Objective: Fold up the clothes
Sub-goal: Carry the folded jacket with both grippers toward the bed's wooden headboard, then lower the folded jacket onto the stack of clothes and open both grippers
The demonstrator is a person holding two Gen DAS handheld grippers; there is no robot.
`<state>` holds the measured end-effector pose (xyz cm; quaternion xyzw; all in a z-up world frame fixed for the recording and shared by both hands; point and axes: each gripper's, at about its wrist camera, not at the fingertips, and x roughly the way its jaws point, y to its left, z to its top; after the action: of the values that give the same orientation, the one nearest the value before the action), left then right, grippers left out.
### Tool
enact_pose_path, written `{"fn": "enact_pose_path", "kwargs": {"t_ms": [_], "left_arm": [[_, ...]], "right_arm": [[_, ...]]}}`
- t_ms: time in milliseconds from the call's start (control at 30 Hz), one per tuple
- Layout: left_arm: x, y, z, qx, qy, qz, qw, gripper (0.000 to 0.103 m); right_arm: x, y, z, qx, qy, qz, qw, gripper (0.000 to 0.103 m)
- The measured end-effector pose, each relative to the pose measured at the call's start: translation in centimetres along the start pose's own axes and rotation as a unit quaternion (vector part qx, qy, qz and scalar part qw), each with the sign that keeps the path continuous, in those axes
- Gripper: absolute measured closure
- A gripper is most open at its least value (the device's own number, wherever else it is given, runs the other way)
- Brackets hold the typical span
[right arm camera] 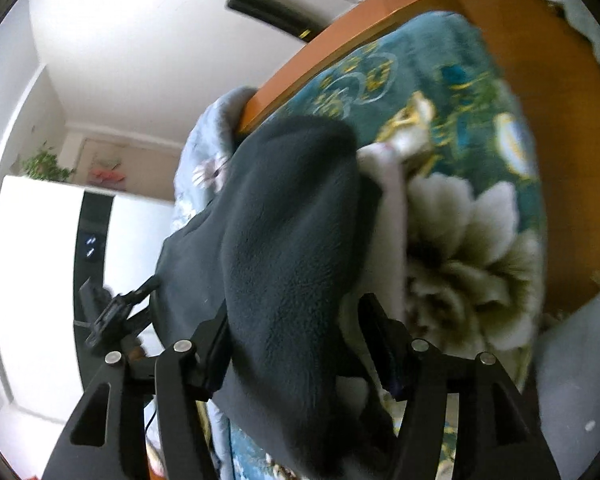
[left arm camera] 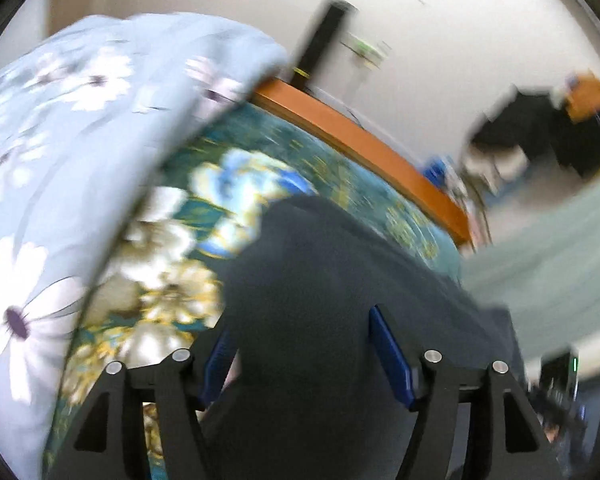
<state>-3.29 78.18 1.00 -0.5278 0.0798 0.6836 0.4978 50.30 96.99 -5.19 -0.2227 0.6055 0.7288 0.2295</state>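
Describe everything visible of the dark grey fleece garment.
The dark grey fleece garment looks soft and napped, bunched in thick folds, with a pale inner layer at one edge. It lies over the teal floral blanket, passing between the fingers of both the left gripper and right gripper. Whether either is clamping it is unclear.

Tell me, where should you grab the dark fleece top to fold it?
Grip the dark fleece top at its outer edge, coming in from the side along the flowery teal blanket. The fleece is thick and bunched in the middle, so a thin edge probably fits between the jaws better.
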Motion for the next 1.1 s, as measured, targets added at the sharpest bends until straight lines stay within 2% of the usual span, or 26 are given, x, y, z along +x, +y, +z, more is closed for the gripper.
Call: {"fn": "enact_pose_path", "kwargs": {"t_ms": [33,100,167,233,367,433,500,567,667,733,833,933,1100], "left_arm": [[-1.2,0.6,0.1,-0.013,-0.025,0.022,0.9994,0.034],[-2.6,0.6,0.0,-0.005,-0.046,0.052,0.9976,0.034],[-3.7,-0.8,-0.7,0.040,-0.057,0.069,0.9951,0.034],[-4.7,-2.5,-1.8,0.090,-0.068,0.077,0.9906,0.034],[-4.8,-4.8,-5.2,0.124,-0.076,0.050,0.9881,0.034],[-3.7,-5.7,-7.0,0.147,-0.071,0.049,0.9854,0.034],[-2.1,-6.2,-8.2,0.175,-0.063,0.068,0.9802,0.034],[0.1,-5.8,-8.4,0.175,-0.047,0.085,0.9799,0.034],[2.2,-4.8,-8.1,0.143,-0.037,0.088,0.9851,0.032],[2.6,-4.8,-8.0,0.137,-0.041,0.088,0.9858,0.031],[2.5,-5.3,-8.1,0.140,-0.050,0.101,0.9837,0.031],[1.0,-5.8,-9.1,0.130,-0.068,0.111,0.9829,0.031],[-1.8,-6.0,-13.1,0.113,-0.092,0.095,0.9848,0.023]], "right_arm": [[-0.6,0.2,-0.1,-0.003,-0.008,-0.013,1.000,0.042],[-2.0,1.5,-0.2,-0.026,-0.033,-0.055,0.998,0.042],[-3.3,3.1,-0.5,-0.054,-0.066,-0.107,0.991,0.042],[-3.3,5.4,-1.4,-0.100,-0.082,-0.122,0.984,0.042],[-3.2,9.8,-3.3,-0.191,-0.110,-0.149,0.964,0.042],[-1.4,11.2,-5.0,-0.241,-0.086,-0.135,0.957,0.042],[0.7,11.6,-6.0,-0.277,-0.062,-0.129,0.950,0.042],[2.5,10.7,-5.8,-0.274,-0.064,-0.152,0.948,0.042],[4.0,8.2,-4.3,-0.204,-0.057,-0.144,0.967,0.042],[4.5,7.7,-4.1,-0.193,-0.062,-0.145,0.969,0.042],[4.0,8.3,-4.6,-0.203,-0.070,-0.153,0.965,0.042],[2.4,9.3,-6.1,-0.216,-0.097,-0.149,0.960,0.042],[0.7,9.7,-11.1,-0.249,-0.141,-0.163,0.944,0.041]]}}
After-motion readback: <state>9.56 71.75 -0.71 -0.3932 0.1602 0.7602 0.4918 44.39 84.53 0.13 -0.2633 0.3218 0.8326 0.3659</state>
